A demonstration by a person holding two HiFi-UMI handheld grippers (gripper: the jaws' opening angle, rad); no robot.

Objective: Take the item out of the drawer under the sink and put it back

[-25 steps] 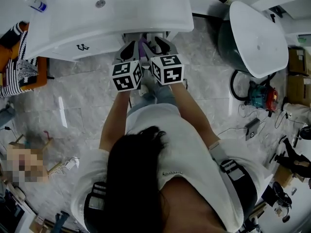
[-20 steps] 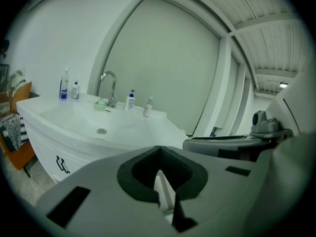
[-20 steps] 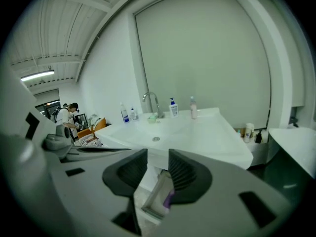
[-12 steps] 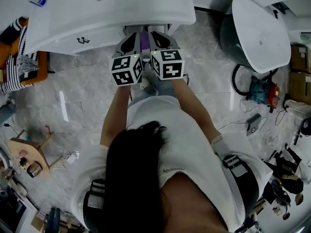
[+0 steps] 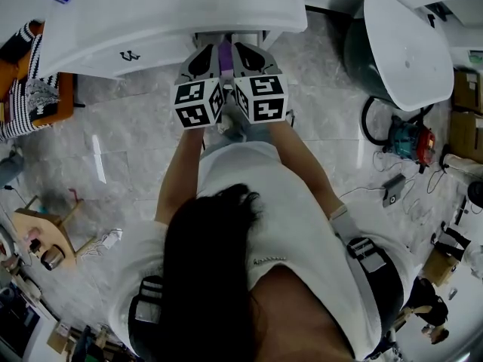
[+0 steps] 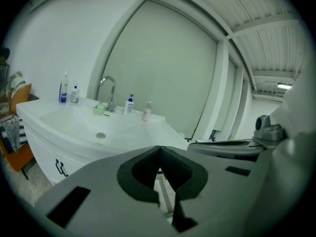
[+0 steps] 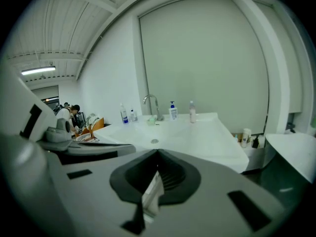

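At twelve o'clock from the person, hard against the front rim of the sink, the left gripper and right gripper sit side by side, their marker cubes almost touching. Both point at the pale frame just under the rim, which looks like the drawer. A separate drawer front with a dark handle lies at about ten o'clock from them.

The left gripper's own view shows its jaws clenched, tips meeting and nothing between them. The right gripper's jaws have just been closing and are now pinched fully together. A pale sliver shows in the slit behind its tips, and I cannot tell whether that is something thin being held or only the cabinet beyond.

A purple strip sits between the two grippers at the sink's edge. It may be the item, but too little of it shows to be sure. No item lies out on the sink top or the floor nearby.

My judgement is that the work is at the drawer itself. The pictures do not settle whether the item is coming out or already going back, so neither half can be counted as done.
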